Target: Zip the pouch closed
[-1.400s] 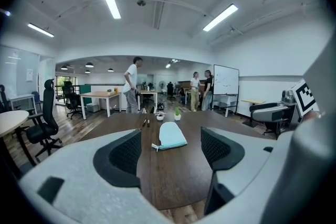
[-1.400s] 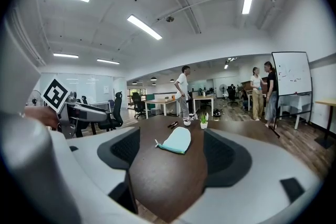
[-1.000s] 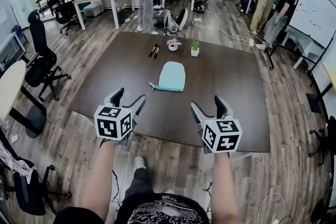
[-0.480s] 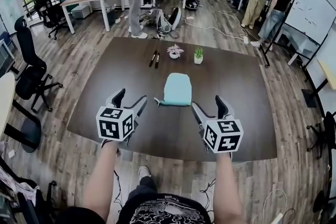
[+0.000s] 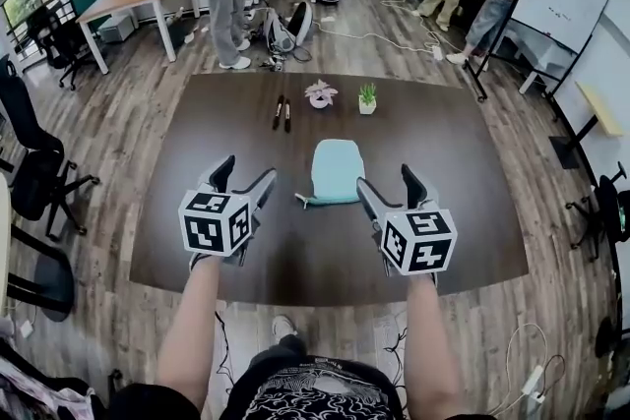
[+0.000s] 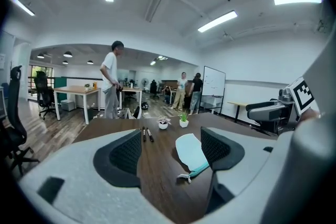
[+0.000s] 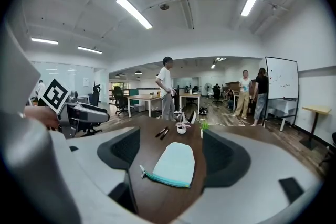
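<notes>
A pale blue pouch lies flat on the dark brown table, its teal zipper edge towards me and the zipper tail sticking out at the left. The left gripper view has the pouch ahead and right of centre; in the right gripper view the pouch lies straight ahead. My left gripper is open, held over the table left of the pouch. My right gripper is open, just right of the pouch's near end. Neither touches the pouch.
Two dark markers, a small white pot with a pinkish plant and a small green plant stand at the table's far side. Several people stand beyond it, with bags on the floor. Office chairs are at the left.
The view has moved forward over the table. Both grippers have come closer to the pouch and now flank its near end. Both stay open.
</notes>
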Demonstrator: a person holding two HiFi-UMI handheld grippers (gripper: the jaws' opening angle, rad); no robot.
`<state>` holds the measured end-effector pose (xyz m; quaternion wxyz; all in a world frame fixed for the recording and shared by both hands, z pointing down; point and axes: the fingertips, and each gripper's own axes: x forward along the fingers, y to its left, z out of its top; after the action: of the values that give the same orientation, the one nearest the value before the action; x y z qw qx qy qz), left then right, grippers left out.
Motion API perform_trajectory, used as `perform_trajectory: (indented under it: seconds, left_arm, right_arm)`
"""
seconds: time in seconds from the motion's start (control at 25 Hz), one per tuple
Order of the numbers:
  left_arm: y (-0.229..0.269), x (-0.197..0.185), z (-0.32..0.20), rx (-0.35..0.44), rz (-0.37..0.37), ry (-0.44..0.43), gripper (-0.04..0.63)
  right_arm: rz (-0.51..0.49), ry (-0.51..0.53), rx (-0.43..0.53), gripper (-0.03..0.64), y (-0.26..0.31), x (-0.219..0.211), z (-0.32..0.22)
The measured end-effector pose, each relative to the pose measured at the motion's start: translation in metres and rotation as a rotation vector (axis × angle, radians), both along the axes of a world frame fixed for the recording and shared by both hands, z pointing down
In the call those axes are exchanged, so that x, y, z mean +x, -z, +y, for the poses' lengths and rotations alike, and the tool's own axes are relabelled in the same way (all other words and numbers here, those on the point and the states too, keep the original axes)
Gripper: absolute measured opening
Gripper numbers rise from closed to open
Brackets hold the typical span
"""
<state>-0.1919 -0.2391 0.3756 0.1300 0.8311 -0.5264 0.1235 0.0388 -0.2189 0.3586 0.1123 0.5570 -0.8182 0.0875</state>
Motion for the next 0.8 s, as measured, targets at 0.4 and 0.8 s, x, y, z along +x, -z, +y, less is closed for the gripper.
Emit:
perform_trajectory:
  seconds: [0.4, 0.8]
  left_arm:
    - [-0.007, -0.012, -0.036, -0.014, 0.011, -0.072, 0.327]
    - [-0.008, -0.013, -0.05, -0.013, 0.026, -0.105, 0.327]
  right_arm:
    - [0.009, -0.082, -0.005, 0.364, 0.002, -0.013, -0.023]
    - [0.022, -0.12, -0.002, 0.364, 0.003, -0.017, -0.032]
